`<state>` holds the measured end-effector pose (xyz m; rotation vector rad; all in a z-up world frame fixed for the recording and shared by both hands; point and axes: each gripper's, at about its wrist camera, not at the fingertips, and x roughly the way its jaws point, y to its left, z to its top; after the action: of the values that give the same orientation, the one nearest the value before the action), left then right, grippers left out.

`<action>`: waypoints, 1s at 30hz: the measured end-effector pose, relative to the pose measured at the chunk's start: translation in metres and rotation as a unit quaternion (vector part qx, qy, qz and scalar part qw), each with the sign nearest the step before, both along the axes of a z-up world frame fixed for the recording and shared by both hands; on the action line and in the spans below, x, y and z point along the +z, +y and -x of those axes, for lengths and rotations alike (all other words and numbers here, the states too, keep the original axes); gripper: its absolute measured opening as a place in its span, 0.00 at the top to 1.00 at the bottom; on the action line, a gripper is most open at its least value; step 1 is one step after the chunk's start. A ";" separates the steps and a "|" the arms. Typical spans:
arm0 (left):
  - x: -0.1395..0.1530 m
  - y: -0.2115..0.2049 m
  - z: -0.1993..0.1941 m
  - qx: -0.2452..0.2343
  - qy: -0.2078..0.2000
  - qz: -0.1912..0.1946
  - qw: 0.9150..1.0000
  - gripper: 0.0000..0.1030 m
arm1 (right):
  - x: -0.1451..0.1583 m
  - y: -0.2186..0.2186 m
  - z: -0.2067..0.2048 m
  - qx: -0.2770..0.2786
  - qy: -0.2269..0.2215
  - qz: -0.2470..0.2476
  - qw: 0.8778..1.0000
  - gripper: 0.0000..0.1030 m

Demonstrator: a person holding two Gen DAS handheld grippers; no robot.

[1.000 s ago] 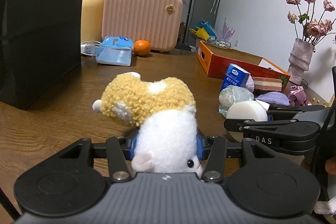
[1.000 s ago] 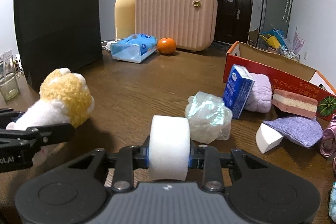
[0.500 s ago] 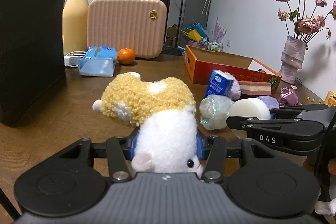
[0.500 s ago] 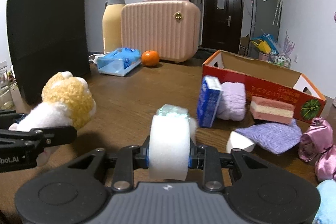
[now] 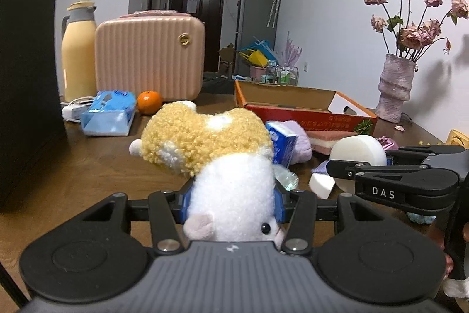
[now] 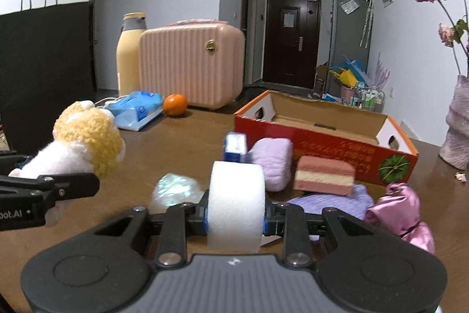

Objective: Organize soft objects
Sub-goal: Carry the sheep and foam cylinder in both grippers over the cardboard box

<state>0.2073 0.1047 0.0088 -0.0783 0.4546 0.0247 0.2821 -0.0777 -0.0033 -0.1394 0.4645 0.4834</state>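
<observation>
Brown wooden worktop (image 6: 181, 143) is carrying an open red cardboard box (image 6: 328, 148) in a white-walled room. Left tool (image 5: 231, 200) is gripping a yellow-and-white plush toy (image 5: 211, 143); right tool (image 6: 234, 217) is squeezing a white foam cylinder (image 6: 236, 195), both above the worktop.

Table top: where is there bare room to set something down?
Bare wood lies between the black bag, the tissue pack and the red box. The box's inside looks empty. Crowded in front of the box: lilac cloth, pink sponge, pink pouch.

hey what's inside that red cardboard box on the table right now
The red cardboard box shows only bare brown inner walls from the right wrist view. Its floor is hidden behind the near wall, so anything lying low inside cannot be seen.
</observation>
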 end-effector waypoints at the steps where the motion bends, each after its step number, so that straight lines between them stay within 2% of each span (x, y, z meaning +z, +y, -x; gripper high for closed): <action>1: 0.002 -0.003 -0.002 -0.002 -0.002 -0.002 1.000 0.51 | 0.001 -0.004 -0.001 -0.002 -0.002 -0.002 1.000 0.72; 17: 0.022 -0.050 -0.047 -0.021 -0.018 -0.012 1.000 0.51 | 0.009 -0.061 -0.041 -0.038 -0.017 -0.030 0.999 0.72; 30: 0.038 -0.086 -0.094 -0.041 -0.030 -0.027 0.998 0.51 | 0.024 -0.098 -0.077 -0.056 -0.046 -0.033 0.997 0.72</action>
<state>0.3012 0.0190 0.0472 -0.0068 0.3972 -0.0466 0.3589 -0.1761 0.0205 -0.0719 0.3633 0.3800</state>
